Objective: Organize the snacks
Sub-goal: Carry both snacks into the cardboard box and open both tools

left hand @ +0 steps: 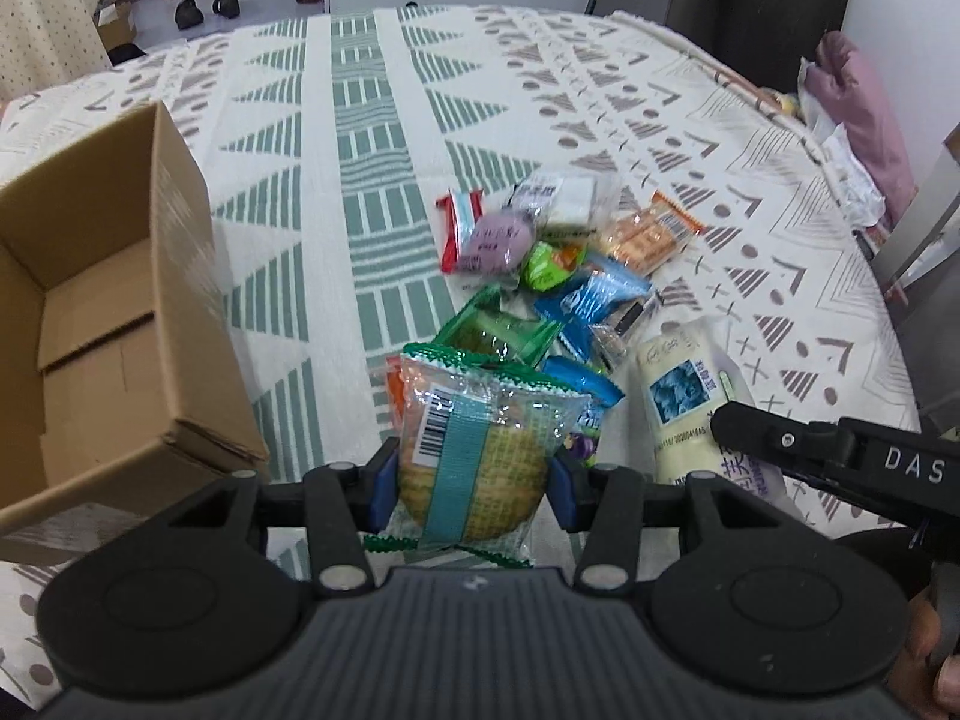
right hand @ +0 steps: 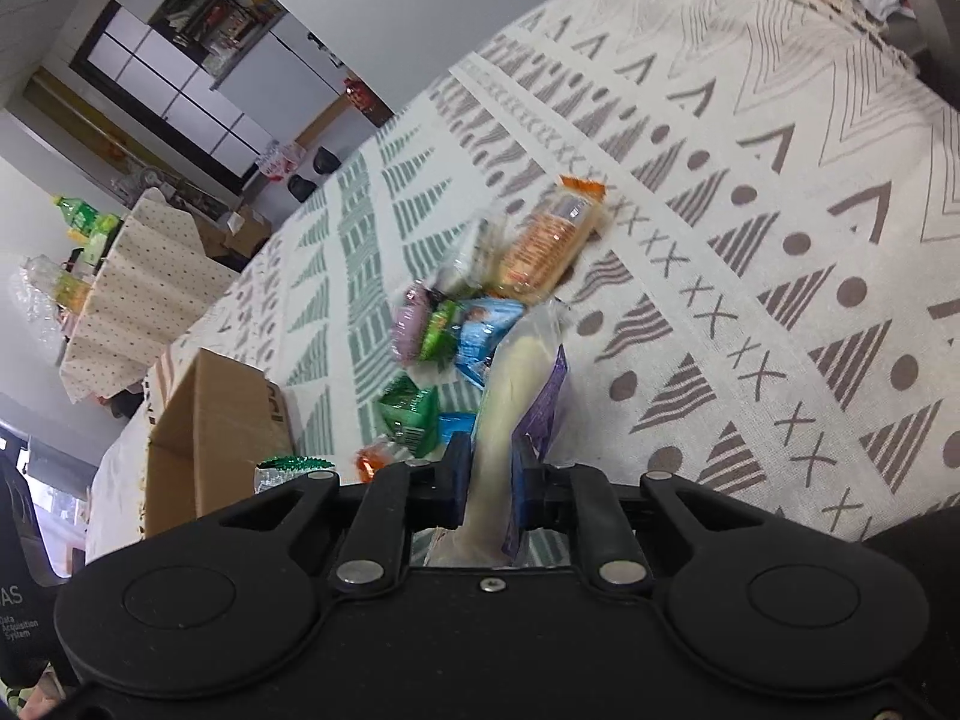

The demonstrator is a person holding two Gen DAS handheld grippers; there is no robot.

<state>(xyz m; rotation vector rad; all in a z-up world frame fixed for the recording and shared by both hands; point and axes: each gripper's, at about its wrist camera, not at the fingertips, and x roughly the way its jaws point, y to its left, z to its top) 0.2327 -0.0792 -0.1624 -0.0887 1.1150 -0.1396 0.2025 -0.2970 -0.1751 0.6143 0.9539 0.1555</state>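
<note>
Two packets were held: cracker packet (left hand: 474, 450) clamped by left gripper (left hand: 474, 489); white pouch (right hand: 510, 408) pinched by right gripper (right hand: 489, 483).

Both wrist views down on snack pile (left hand: 558, 276)

We see our right gripper (right hand: 489, 474) clamped on a cream-white soft plastic snack bag (right hand: 510, 396). The colourful snack packets (right hand: 474, 312) lie mid-table on the patterned tablecloth (right hand: 750, 240); an open brown cardboard box (right hand: 210, 420) stands near its left edge.
</note>
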